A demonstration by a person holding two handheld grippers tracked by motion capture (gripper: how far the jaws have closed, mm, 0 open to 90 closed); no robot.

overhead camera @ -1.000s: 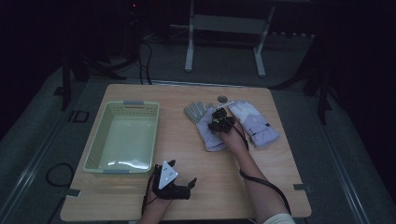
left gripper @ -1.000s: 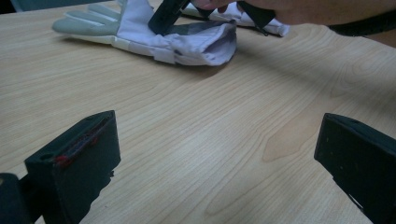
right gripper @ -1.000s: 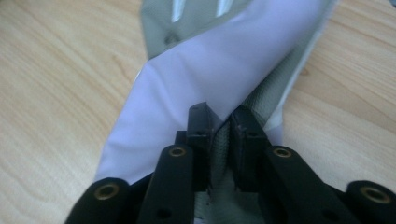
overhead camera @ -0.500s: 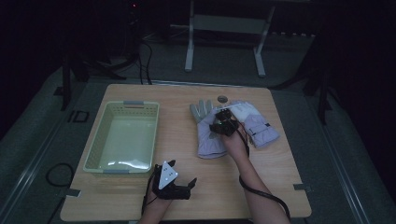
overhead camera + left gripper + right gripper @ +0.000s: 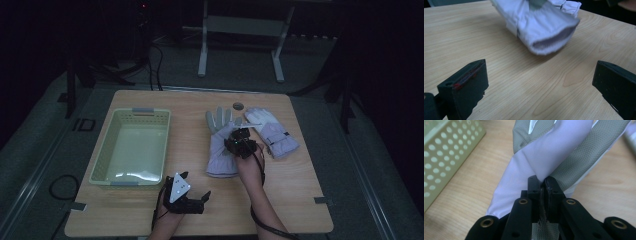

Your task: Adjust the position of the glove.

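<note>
High view shows a wooden tabletop [image 5: 150, 210] with two gloves on it. The right tongs [image 5: 239, 141] are squeezed tight on the near glove [image 5: 220, 150]. Their jaws pinch a fold of the glove's cloth, with no gap left between them.

That glove is pale purple, almost white, with grey fingers. It lies near the middle of the tabletop, fingers pointing away from the person and its open cuff toward the person. In the right gripper view the glove [image 5: 554, 150] looks smooth and soft on its pale part. The grey parts have a bumpy, dotted skin, like tiny grip spots. The cloth is bunched up where the jaws bite it.

In the left gripper view the cuff end of the glove [image 5: 541, 27] hangs a bit above the wood and is blurry. The cuff gapes open, and the inside looks darker and ribbed.

The other glove [image 5: 272, 135] has the same pale colour and lies just to the right, with its fingers also pointing away.

The left tongs [image 5: 192, 197] are wide apart with nothing between them. They rest near the front edge of the tabletop, pointing toward the glove's cuff.

A light green basket [image 5: 100, 165] with small holes in its walls sits on the left side, well apart from the gloves.
</note>
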